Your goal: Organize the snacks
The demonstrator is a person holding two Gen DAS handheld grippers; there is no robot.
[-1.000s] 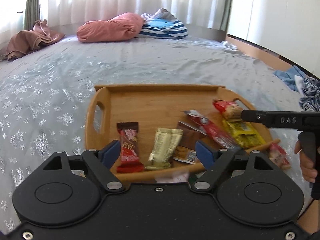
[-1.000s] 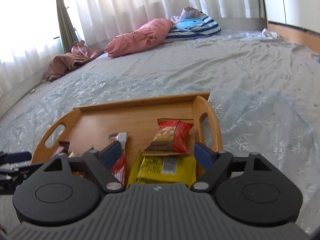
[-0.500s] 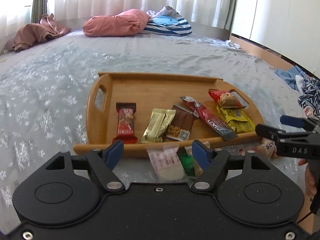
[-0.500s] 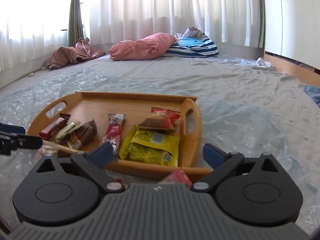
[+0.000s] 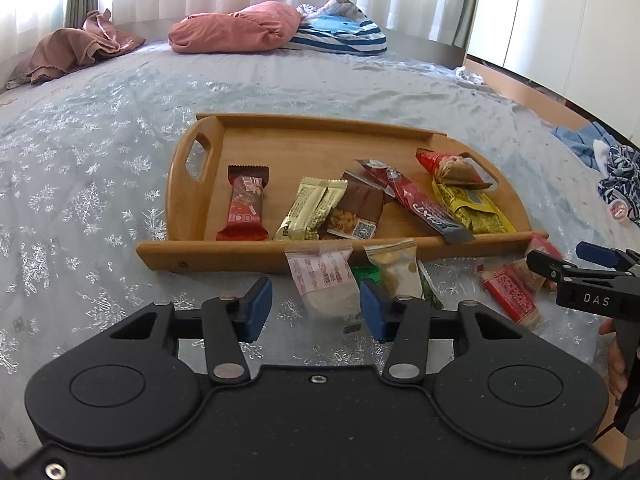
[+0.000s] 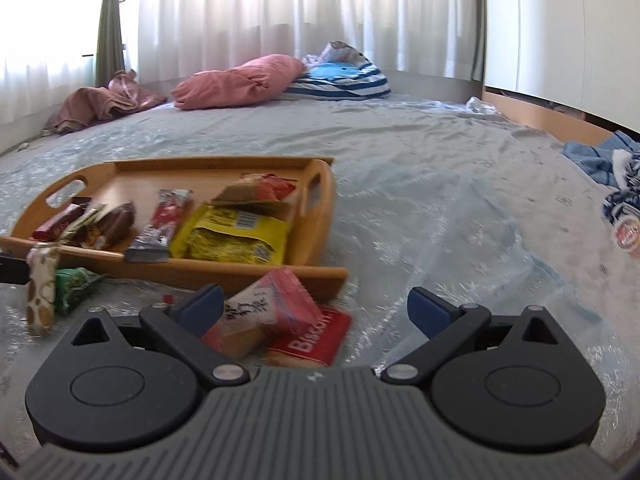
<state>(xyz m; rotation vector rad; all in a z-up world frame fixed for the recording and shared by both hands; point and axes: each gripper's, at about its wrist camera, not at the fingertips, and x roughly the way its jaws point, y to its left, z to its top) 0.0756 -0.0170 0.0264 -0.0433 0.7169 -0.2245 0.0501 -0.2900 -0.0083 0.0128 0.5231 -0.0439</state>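
A wooden tray (image 5: 224,252) lies on the bed and holds several snack packets, among them a red bar (image 5: 245,208) and a yellow bag (image 5: 468,206). Loose packets lie on the sheet before its front rim. My left gripper (image 5: 314,304) hovers low over a white-and-red packet (image 5: 324,280), which sits between its closing jaws; the left pad is still clear of it. A cream packet (image 5: 396,270) and a green one (image 5: 368,274) lie beside it. My right gripper (image 6: 316,306) stands wide open over a pink packet (image 6: 264,308) and a red biscuit packet (image 6: 312,340), near the tray's (image 6: 240,270) right corner.
A pink pillow (image 5: 236,28) and a striped one (image 5: 340,36) lie at the far side of the bed, with a brown garment (image 5: 72,52) at the far left. Blue clothes (image 5: 616,160) are heaped at the right edge. A hand (image 5: 616,360) holds the right gripper's handle.
Both grippers have drawn back from the tray and sunk toward the loose packets in front of it. The left jaws have narrowed around the white-and-red packet; the right jaws have widened.
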